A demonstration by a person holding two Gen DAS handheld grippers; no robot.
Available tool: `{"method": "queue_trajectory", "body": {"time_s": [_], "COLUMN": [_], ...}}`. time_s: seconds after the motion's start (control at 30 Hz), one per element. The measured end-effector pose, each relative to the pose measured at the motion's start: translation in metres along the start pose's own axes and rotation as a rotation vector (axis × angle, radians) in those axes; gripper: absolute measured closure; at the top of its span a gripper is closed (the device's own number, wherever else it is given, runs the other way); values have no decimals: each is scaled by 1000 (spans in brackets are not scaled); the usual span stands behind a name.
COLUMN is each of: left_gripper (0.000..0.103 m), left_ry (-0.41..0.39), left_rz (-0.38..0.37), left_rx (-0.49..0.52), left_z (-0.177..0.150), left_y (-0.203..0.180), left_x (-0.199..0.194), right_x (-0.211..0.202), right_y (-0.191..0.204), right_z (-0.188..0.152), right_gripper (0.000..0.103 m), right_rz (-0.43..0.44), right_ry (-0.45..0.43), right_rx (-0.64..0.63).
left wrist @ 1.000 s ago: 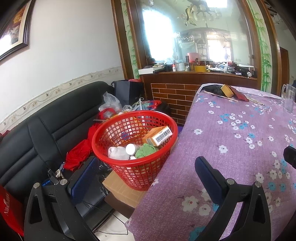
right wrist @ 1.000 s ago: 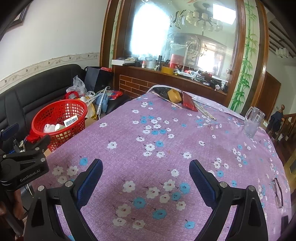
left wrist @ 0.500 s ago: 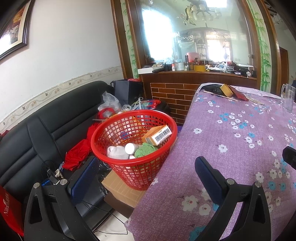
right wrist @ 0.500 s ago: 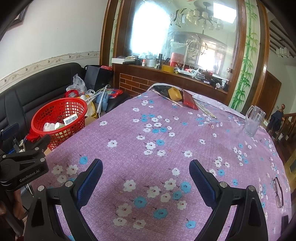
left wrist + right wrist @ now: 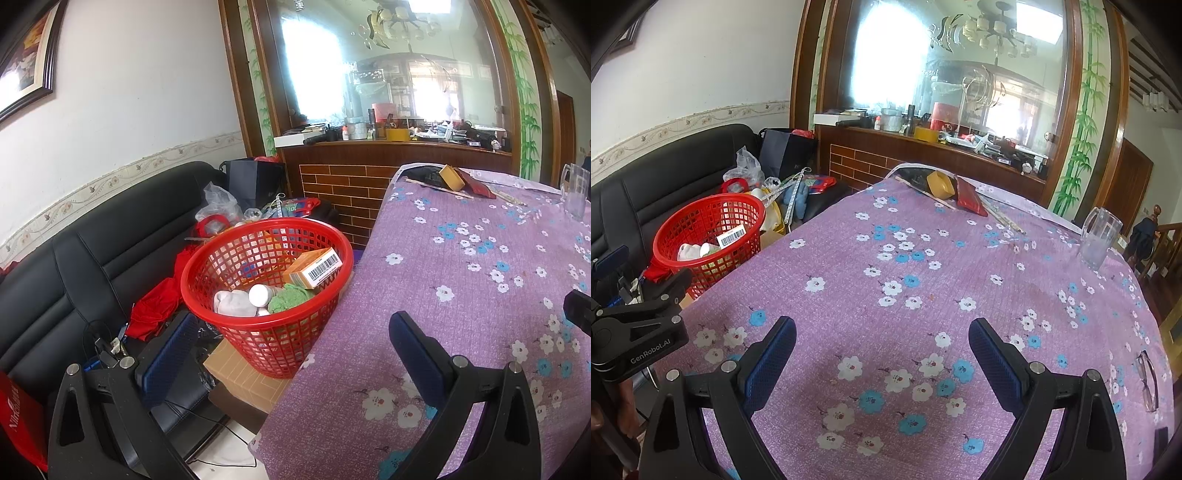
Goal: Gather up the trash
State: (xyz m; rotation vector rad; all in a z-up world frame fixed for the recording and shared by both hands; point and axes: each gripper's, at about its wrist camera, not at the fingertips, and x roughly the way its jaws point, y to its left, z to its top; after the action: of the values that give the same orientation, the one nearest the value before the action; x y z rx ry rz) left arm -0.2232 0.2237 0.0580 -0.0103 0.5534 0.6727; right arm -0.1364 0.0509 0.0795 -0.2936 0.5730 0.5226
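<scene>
Trash (image 5: 280,288) (box, bottle, soft rags) lies in the red basket (image 5: 221,317) beside the bench (image 5: 923,266); likely light, best pinched across the box's stiff sides. Both tools (image 5: 291,350) (image 5: 882,354) spread, empty.

Before you, a purple quilted tablecloth (image 5: 923,258) carries white and blue flowers. Your red plastic lattice basket (image 5: 273,332) holds an orange barcoded box (image 5: 314,267) and green cloth (image 5: 290,297). The leather sofa (image 5: 74,266) is black.
</scene>
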Motion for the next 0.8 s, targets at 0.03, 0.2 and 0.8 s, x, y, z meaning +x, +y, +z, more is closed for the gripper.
{"method": "queue_trajectory", "body": {"time_s": [0.03, 0.2, 0.8], "left_gripper": [0, 0, 0], "left_ry": [0, 1, 2], "left_rz": [0, 0, -12], "left_rx": [0, 1, 23], "left_z": [0, 0, -5], "left_y": [0, -1, -9], "left_x": [0, 0, 4], "right_x": [0, 0, 4], "right_y": [0, 0, -3], "right_z": [0, -1, -11], "right_gripper": [6, 6, 6], "right_rz": [0, 1, 1], "right_ry": [1, 1, 10], "right_rx": [0, 1, 14]}}
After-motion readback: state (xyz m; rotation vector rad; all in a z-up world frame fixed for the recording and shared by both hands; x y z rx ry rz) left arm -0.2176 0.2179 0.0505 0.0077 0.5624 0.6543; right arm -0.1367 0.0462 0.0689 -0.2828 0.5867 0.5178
